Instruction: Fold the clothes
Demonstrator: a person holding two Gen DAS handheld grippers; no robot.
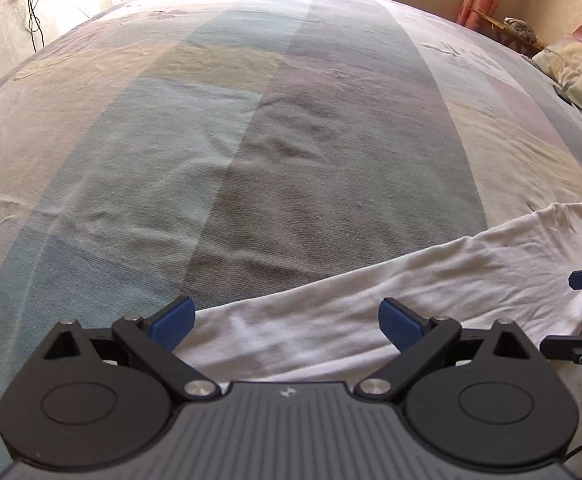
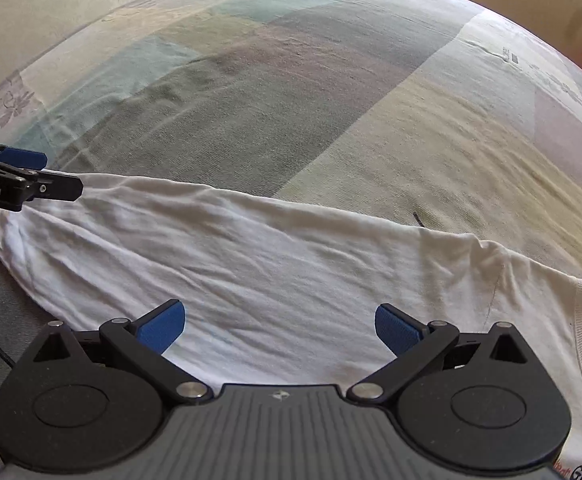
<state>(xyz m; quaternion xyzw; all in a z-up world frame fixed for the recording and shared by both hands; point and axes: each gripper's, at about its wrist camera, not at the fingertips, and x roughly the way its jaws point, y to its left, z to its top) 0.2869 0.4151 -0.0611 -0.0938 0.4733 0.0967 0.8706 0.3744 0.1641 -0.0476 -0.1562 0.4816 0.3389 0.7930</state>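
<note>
White lettering "Robot.AI", its start cut off by the frame edge, on the black body of the left gripper point(image 2: 57, 174); partial red-and-black print "GA" on the white cotton shirt point(image 2: 575, 473) at the lower right corner.

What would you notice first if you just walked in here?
A white shirt stretched flat along the near edge of a big bed with a striped pastel bedspread. Just above it hang two open grippers with blue pads, the left gripper and the right gripper, holding nothing.
</note>
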